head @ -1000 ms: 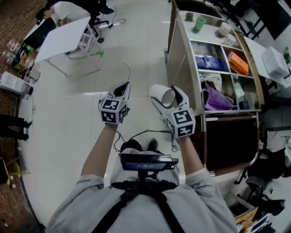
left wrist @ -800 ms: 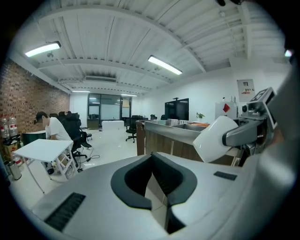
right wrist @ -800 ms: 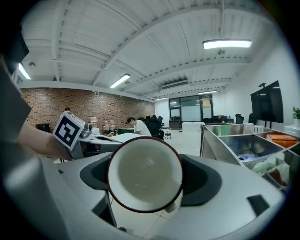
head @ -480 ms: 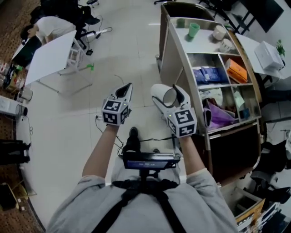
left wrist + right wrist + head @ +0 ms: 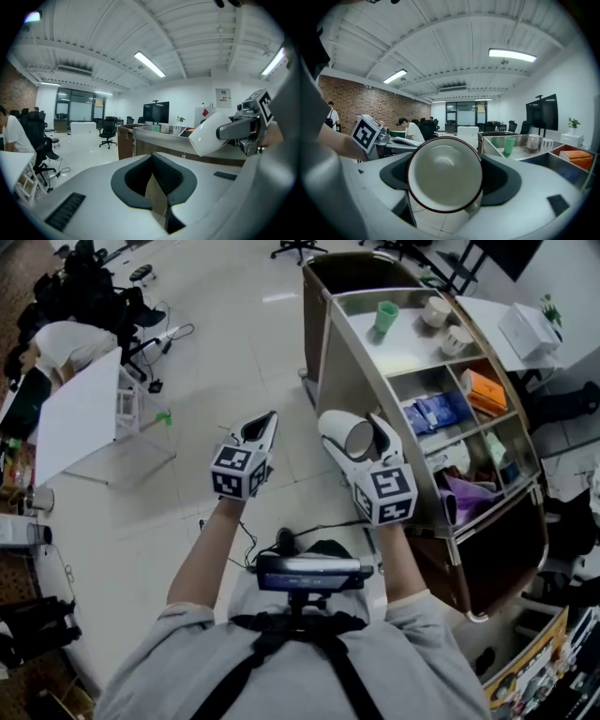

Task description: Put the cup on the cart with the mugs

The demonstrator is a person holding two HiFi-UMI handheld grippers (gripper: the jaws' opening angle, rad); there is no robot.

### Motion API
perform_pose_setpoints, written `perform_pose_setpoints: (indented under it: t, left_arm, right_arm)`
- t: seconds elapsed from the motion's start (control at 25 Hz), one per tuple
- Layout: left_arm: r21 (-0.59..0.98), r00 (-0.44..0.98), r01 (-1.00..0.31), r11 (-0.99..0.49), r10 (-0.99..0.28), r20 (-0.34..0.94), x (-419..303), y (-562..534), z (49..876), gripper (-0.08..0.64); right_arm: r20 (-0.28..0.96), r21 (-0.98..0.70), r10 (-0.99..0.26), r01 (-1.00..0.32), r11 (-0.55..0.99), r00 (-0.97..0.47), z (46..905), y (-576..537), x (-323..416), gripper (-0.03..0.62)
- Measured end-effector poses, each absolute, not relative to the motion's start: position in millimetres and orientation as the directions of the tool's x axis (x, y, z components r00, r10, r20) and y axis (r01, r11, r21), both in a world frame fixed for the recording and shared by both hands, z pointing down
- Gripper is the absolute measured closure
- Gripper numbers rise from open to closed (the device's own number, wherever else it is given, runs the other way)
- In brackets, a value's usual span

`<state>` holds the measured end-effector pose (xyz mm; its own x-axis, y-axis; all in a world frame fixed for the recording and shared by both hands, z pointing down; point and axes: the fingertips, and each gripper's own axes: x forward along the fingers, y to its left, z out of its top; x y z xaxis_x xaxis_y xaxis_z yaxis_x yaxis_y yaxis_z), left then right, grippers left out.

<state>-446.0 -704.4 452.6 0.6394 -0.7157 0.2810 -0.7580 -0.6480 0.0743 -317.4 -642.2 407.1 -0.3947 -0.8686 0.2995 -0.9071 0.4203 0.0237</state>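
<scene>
Head view: cart has slid from upper right toward centre, so the approach is under way. Right gripper is clamped on the cup mid-frame, short of the cart. Top shelf: two mugs, green cup.
Left gripper view: left gripper closed, empty.
Right gripper view: the cup's bowl is empty, mouth facing the camera.

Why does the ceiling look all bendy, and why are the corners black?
Right gripper view: the wide-angle lens bends the ceiling, darkens the corners, and makes the close cup look huge. Left gripper view: the same bending, and the ceiling light glares white. Head view: the cart bulges outward.
</scene>
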Motion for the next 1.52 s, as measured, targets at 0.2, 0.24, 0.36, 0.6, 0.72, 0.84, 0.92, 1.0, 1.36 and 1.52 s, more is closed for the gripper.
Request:
perform_pose_setpoints:
  t: [0.2,0.24,0.36,0.6,0.72,0.84,0.92,1.0,1.36,1.52]
  left_arm:
    - [0.092,0.707,-0.696,-0.712,-0.656,0.263,-427,-739,443,0.557]
    - [0.095,0.72,-0.683,-0.724,-0.644,0.259,-421,-745,440,0.557]
    - [0.1,0.748,-0.653,-0.751,-0.618,0.241,-400,-766,432,0.557]
    - [0.092,0.79,-0.601,-0.794,-0.574,0.217,-354,-804,416,0.557]
    - [0.078,0.805,-0.579,-0.811,-0.555,0.21,-329,-824,408,0.557]
    - [0.063,0.819,-0.56,-0.826,-0.54,0.192,-302,-842,394,0.557]
    - [0.049,0.829,-0.546,-0.837,-0.531,0.175,-284,-852,383,0.557]
    - [0.036,0.841,-0.528,-0.848,-0.516,0.161,-265,-859,373,0.557]
    - [-0.002,0.898,-0.412,-0.911,-0.406,0.167,-185,-888,355,0.557]
    - [0.007,0.921,-0.35,-0.937,-0.343,0.186,-157,-902,359,0.557]
  right_arm:
    - [0.294,0.049,-0.903,-0.939,0.341,-0.313,386,-670,-303,0.173]
    - [0.293,0.052,-0.909,-0.944,0.327,-0.298,381,-675,-298,0.173]
    - [0.281,0.062,-0.923,-0.955,0.29,-0.262,368,-694,-282,0.173]
    - [0.25,0.076,-0.945,-0.969,0.236,-0.211,348,-735,-242,0.173]
    - [0.24,0.074,-0.953,-0.975,0.208,-0.185,338,-754,-218,0.173]
    - [0.249,0.088,-0.955,-0.978,0.191,-0.164,330,-773,-191,0.173]
    - [0.262,0.101,-0.952,-0.977,0.188,-0.156,328,-787,-175,0.173]
    - [0.281,0.124,-0.949,-0.975,0.184,-0.143,328,-800,-158,0.173]
    - [0.448,0.224,-0.892,-0.958,0.181,-0.064,346,-860,-91,0.173]
    - [0.538,0.253,-0.842,-0.946,0.201,-0.034,363,-891,-73,0.173]
